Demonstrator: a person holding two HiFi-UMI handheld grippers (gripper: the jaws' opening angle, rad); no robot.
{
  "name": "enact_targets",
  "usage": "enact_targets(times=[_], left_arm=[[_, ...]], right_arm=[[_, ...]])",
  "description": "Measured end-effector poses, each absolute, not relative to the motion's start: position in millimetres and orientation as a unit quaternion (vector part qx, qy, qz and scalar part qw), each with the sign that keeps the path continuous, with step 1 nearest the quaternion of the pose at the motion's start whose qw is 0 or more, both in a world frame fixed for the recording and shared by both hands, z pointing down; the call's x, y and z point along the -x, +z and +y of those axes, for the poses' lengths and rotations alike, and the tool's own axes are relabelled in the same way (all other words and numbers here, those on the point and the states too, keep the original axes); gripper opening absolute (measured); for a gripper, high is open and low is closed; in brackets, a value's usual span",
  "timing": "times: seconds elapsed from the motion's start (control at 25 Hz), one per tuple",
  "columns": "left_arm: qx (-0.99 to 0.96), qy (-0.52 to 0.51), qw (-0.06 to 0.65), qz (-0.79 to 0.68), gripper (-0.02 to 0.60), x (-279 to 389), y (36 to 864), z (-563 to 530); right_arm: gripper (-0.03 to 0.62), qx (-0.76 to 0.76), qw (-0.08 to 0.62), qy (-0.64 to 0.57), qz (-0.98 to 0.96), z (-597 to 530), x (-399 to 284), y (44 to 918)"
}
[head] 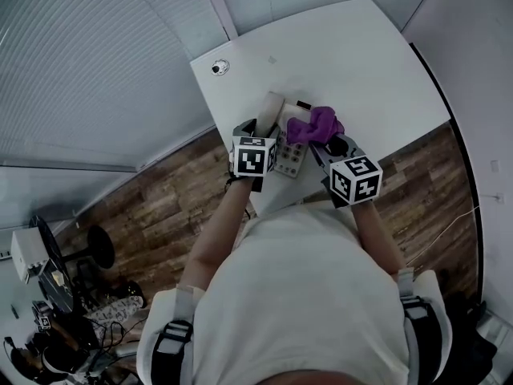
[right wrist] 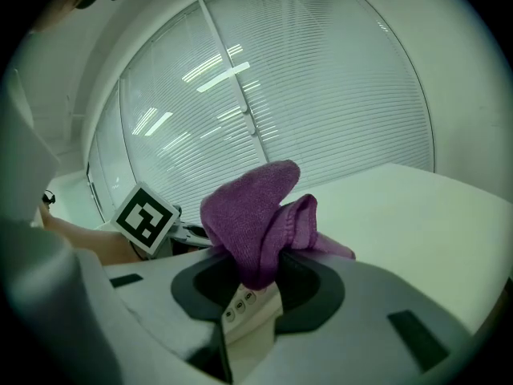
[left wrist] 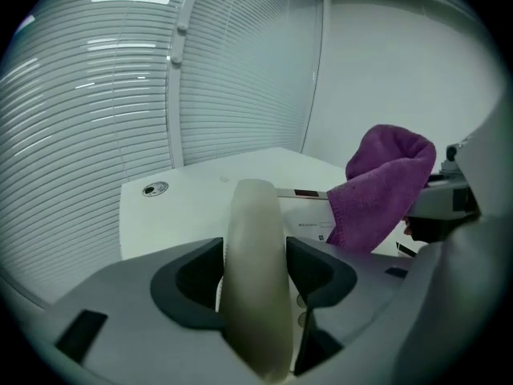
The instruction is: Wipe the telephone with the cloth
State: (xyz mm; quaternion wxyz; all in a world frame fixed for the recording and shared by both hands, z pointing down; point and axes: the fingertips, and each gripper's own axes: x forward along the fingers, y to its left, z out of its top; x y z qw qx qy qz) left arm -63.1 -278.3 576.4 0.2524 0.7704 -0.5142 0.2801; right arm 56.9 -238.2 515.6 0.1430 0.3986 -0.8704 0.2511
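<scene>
- The work surface is a white counter (head: 353,46) with a curved front edge. It stands over a wood-pattern floor (head: 160,191), and window blinds (left wrist: 80,135) are behind it.
- A small round fitting (head: 220,67) is set in the counter near its far left corner, well apart from the work area.
- The telephone (head: 292,157) sits on the counter near the front edge, directly ahead of me. It is a pale desk unit with its keypad facing up.
- The handset (head: 272,107) lies along the left side of the telephone.
- My left claw (head: 268,131) points down at the handset. In the left gripper view its jaws stand wide apart, one on each side of the handset (left wrist: 255,271). The handset fills most of the gap between them, and I see no firm clamp on it.
- My right claw (head: 325,143) is closed on the purple cloth (head: 314,124). In the right gripper view the cloth (right wrist: 256,215) is pinched between the jaws and bunches up above them in two folds.
- The cloth is held over the right part of the telephone, just beside the handset. The telephone keys (right wrist: 240,303) show directly below the right jaws.
- From the left gripper view, the cloth (left wrist: 385,183) hangs to the right of the handset, above the telephone body (left wrist: 309,215).
- The marker cube (right wrist: 146,215) of my left claw shows to the left in the right gripper view, near the cloth.
</scene>
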Motion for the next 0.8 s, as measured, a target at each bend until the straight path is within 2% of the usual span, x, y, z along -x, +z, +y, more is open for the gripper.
enact_targets(times=[0.28, 0.8], left_arm=[[-0.772, 0.298, 0.225, -0.515, 0.225, 63, 578, -279], [-0.792, 0.236, 0.278, -0.49, 0.224, 63, 565, -260]], right_arm=[[0.12, -0.4, 0.142, 0.247, -0.871, -242, -57, 513], [0.12, -0.403, 0.131, 0.239, -0.874, -248, -61, 505]])
